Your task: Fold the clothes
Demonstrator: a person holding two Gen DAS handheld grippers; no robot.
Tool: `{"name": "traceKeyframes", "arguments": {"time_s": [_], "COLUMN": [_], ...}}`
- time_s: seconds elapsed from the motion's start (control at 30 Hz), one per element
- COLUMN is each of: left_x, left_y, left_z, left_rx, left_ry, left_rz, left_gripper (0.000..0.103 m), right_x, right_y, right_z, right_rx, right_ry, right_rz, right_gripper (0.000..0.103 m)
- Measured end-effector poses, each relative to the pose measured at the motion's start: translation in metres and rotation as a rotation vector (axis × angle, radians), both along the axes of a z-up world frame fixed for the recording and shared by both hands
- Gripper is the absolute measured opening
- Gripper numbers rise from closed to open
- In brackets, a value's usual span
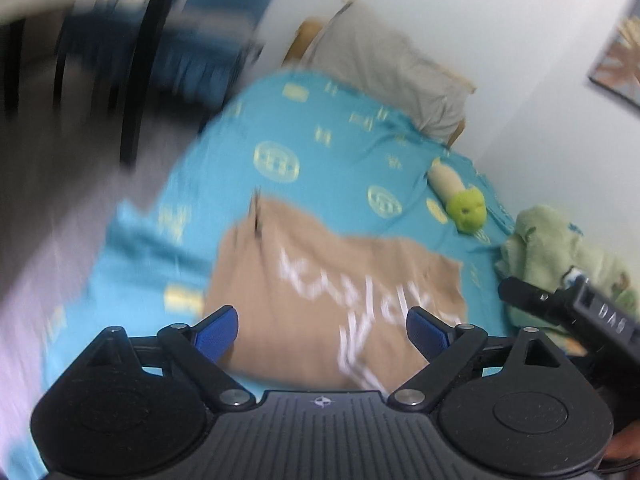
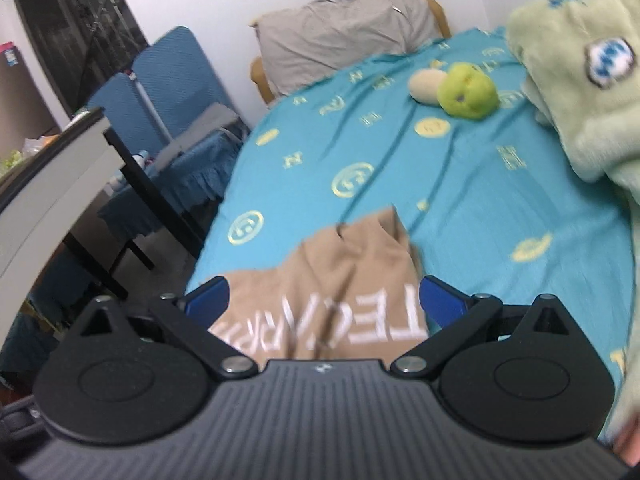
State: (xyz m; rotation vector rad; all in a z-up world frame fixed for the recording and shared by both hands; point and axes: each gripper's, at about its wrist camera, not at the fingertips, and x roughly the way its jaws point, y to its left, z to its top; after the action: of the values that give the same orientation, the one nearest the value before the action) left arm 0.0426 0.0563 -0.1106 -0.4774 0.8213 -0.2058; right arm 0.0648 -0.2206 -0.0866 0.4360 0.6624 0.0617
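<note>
A tan garment (image 1: 320, 292) with white lettering lies on the turquoise bed sheet (image 1: 320, 148). In the right wrist view the tan garment (image 2: 336, 280) looks folded, with a corner pointing away. My left gripper (image 1: 322, 330) is open above the garment's near edge, with nothing between its blue pads. My right gripper (image 2: 324, 300) is open over the garment's near part, also empty. The right gripper's black body (image 1: 568, 312) shows at the right of the left wrist view. The left wrist view is blurred.
A grey pillow (image 2: 340, 36) leans on the wooden headboard. A green and cream plush toy (image 2: 464, 88) lies on the sheet (image 2: 480, 184). A pale green plush blanket (image 2: 580, 80) is bunched at the right. A dark table (image 2: 132, 184) and blue chairs (image 2: 168, 80) stand left of the bed.
</note>
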Motion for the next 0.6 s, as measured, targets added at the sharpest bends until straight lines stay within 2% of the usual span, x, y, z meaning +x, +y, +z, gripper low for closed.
{"name": "traceKeyframes", "arguments": {"time_s": [0.17,0.37,0.47,0.6], "left_x": [0.011,0.035,0.040,0.037], "left_y": [0.015,0.036,0.044,0.054], "left_z": [-0.038,-0.094,-0.111,-0.118], "left_rx": [-0.200,-0.511,-0.625,-0.678], "left_ry": [0.175,0.287,0.291,0.273], "left_rz": [0.017,0.168,0.222,0.281], "left_gripper": [0.093,0.089,0.083,0.069], "right_x": [-0.001,0.003,0.004,0.002], "right_y": [0.006,0.016,0.021,0.030], "right_z": [-0.004,-0.006,-0.008,-0.008], "right_rx": [-0.039,-0.084,-0.104,-0.161], "right_ry": [0.017,0.015,0.015,0.001], "right_rz": [-0.012,-0.004,0.010,0.027], "right_gripper": [0.103,0.103,0.103,0.103]}}
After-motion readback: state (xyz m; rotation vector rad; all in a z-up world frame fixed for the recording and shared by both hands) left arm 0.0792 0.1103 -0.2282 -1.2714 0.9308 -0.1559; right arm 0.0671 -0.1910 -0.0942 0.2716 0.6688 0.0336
